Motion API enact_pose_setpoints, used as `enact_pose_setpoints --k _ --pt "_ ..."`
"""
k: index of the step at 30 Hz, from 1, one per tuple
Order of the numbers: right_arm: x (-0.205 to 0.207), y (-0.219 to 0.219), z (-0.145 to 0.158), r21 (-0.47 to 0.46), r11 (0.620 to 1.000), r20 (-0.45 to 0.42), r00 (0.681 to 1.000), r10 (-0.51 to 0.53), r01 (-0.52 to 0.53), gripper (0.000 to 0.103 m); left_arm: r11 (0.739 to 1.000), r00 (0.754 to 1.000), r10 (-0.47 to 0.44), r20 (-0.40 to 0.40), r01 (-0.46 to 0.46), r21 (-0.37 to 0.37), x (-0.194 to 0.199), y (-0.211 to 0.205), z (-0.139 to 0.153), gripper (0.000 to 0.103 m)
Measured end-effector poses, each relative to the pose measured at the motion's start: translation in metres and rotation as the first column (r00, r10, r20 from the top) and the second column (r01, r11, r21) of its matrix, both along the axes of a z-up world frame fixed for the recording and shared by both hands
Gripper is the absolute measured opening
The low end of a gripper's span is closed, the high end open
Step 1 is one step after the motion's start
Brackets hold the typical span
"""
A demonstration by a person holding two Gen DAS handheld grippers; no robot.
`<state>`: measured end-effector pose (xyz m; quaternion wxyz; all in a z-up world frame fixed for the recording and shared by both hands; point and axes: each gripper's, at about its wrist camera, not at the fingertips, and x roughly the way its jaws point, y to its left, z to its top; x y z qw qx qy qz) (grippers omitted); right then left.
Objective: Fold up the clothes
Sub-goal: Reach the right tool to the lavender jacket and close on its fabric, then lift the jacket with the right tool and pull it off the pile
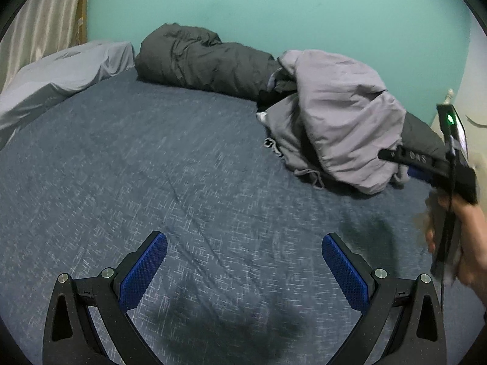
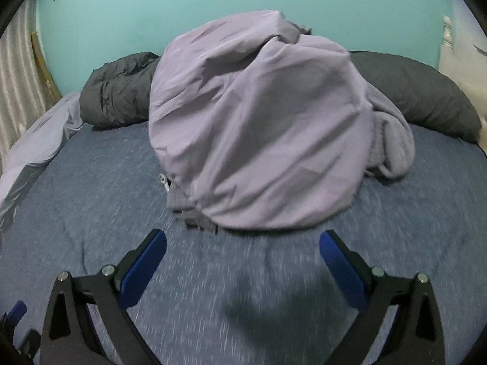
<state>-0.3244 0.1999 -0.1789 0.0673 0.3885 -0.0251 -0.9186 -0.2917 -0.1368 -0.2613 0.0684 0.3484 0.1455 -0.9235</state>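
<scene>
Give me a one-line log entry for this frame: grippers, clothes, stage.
stage: approach, nothing grasped | left gripper: open, over bare bedspread | right gripper: open, facing clothes pile | clothes: heaped, unfolded, lilac garment on top

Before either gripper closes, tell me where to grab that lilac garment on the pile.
Grip the lilac garment at its lower hem, which lies loose on the blue bedcover. Probably come in low from the front with the right gripper, already open and facing it.
</scene>
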Motion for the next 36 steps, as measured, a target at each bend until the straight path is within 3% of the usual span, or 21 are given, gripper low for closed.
enact_pose_setpoints --k 3,9,13,16,18,25,28,31,36 --pt "-0.026 -0.007 -0.009 0.008 1.0 0.003 1.0 -0.009 0.009 0.097 0.999 1.0 -0.012 0.009 0.012 0.031 0.0 -0.003 -0.013 0.103" --pt "-0.067 -0.013 -0.023 -0.027 1.0 -0.002 1.0 -0.009 0.008 0.078 0.999 1.0 -0.016 0.023 0.015 0.045 0.008 -0.008 -0.034 0.103" --pt "-0.088 -0.016 -0.03 -0.043 0.999 -0.008 1.0 -0.009 0.009 0.047 0.998 0.999 -0.031 0.019 0.03 0.06 0.012 -0.004 -0.039 0.103" --pt "-0.094 -0.015 -0.03 -0.042 0.999 -0.016 1.0 0.002 -0.003 0.013 0.997 0.998 -0.052 0.025 0.051 0.063 0.013 0.001 -0.041 0.103" --pt "-0.086 -0.016 -0.024 -0.026 0.999 -0.042 0.999 0.02 -0.021 0.004 0.998 0.998 -0.054 0.023 0.053 0.046 0.015 0.003 -0.039 0.103" --pt "-0.04 -0.008 0.0 0.012 0.997 -0.106 0.991 0.081 -0.08 0.001 1.0 1.0 -0.018 0.01 0.018 0.024 0.048 -0.003 -0.027 0.103" --pt "-0.013 0.009 0.015 -0.021 0.997 -0.112 0.991 0.075 -0.078 0.001 1.0 1.0 -0.002 0.01 0.002 0.008 0.071 -0.008 -0.025 0.103" --pt "0.03 0.028 0.029 -0.079 0.992 -0.134 0.987 0.084 -0.095 0.001 1.0 1.0 0.029 0.01 -0.029 -0.008 0.095 -0.014 -0.026 0.103" --pt "0.104 0.021 0.044 -0.09 0.981 -0.137 0.978 0.159 -0.172 0.001 0.997 0.998 0.065 -0.01 -0.065 -0.038 0.122 -0.017 -0.036 0.103"
